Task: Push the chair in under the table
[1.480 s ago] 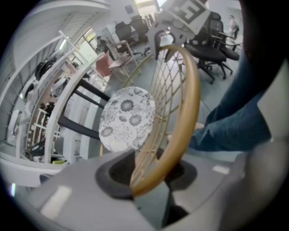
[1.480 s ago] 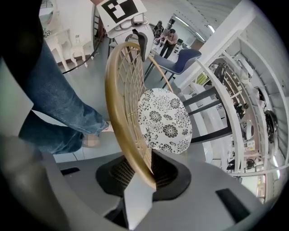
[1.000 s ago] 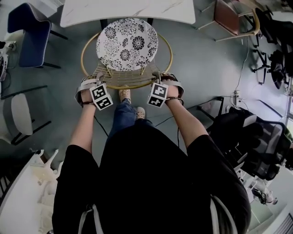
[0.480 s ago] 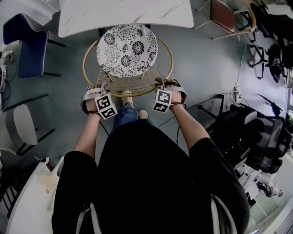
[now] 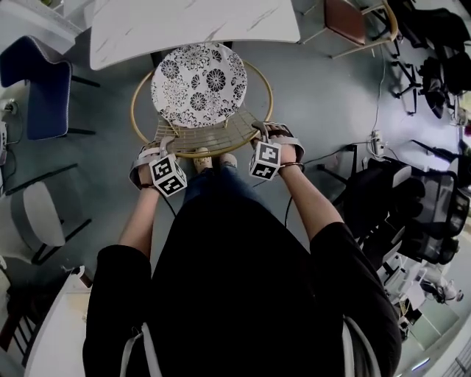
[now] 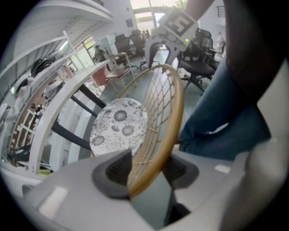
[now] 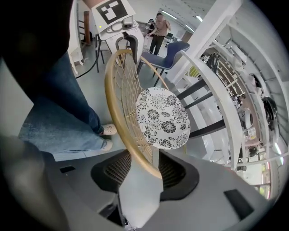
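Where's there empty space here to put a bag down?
The marble tabletop shows bare, and the grey floor between the floral chair and the brown chair is open. The right side is crowded with black office chairs; the blue chair fills the left.

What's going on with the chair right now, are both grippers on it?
A person stands behind the gold wire chair, holding a gripper in each hand at its backrest rim. The rim runs between the jaws of the left gripper and the right gripper. Both pairs of jaws have just been opening, and neither is clamping the rim. The floral seat has its far edge at the white table and is mostly out in the open.
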The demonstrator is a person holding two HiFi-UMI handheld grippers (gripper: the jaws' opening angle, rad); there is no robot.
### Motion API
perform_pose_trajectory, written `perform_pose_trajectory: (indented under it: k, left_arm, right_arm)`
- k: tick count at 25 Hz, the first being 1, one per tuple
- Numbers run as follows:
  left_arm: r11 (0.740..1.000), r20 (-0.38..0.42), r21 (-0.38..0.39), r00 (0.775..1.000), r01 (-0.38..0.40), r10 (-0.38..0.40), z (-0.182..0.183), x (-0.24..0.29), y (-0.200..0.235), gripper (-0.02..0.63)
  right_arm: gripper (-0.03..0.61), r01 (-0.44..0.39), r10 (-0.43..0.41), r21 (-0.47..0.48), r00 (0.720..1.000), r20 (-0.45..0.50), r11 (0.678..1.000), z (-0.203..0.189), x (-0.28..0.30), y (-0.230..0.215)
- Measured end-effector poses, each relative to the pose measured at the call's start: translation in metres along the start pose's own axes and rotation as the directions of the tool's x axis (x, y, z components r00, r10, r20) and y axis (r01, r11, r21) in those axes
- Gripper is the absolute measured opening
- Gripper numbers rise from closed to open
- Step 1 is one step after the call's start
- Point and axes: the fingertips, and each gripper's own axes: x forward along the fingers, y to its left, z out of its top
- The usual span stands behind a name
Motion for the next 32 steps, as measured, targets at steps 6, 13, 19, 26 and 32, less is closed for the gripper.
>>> perform_pose_trajectory:
  k: [6, 13, 19, 26, 32]
  left_arm:
    - [0.995, 0.082, -0.093, 0.996, 0.026, -0.019, 0.015, -0.038, -0.007, 0.216]
    - [0.957, 0.186, -0.29, 0.979, -0.025, 0.082, 0.041, -0.083, 0.01, 0.183]
    - [0.889, 0.258, -0.438, 0.927, -0.137, 0.27, 0.066, -0.123, 0.059, 0.126]
    - [0.756, 0.343, -0.619, 0.793, -0.213, 0.504, 0.096, -0.186, 0.127, 0.071]
    - [0.658, 0.392, -0.715, 0.643, -0.237, 0.658, 0.123, -0.258, 0.175, 0.015]
  right_arm:
    - [0.184, -0.004, 0.004, 0.004, 0.994, 0.108, 1.0, 0.015, -0.038, -0.004]
    - [0.179, 0.007, -0.046, 0.145, 0.962, 0.271, 0.989, 0.035, -0.077, -0.023]
    - [0.082, 0.064, -0.185, 0.319, 0.912, 0.365, 0.946, 0.057, -0.116, -0.071]
    - [0.043, 0.136, -0.411, 0.518, 0.786, 0.463, 0.845, 0.089, -0.178, -0.143]
    - [0.029, 0.16, -0.593, 0.664, 0.631, 0.5, 0.73, 0.111, -0.25, -0.199]
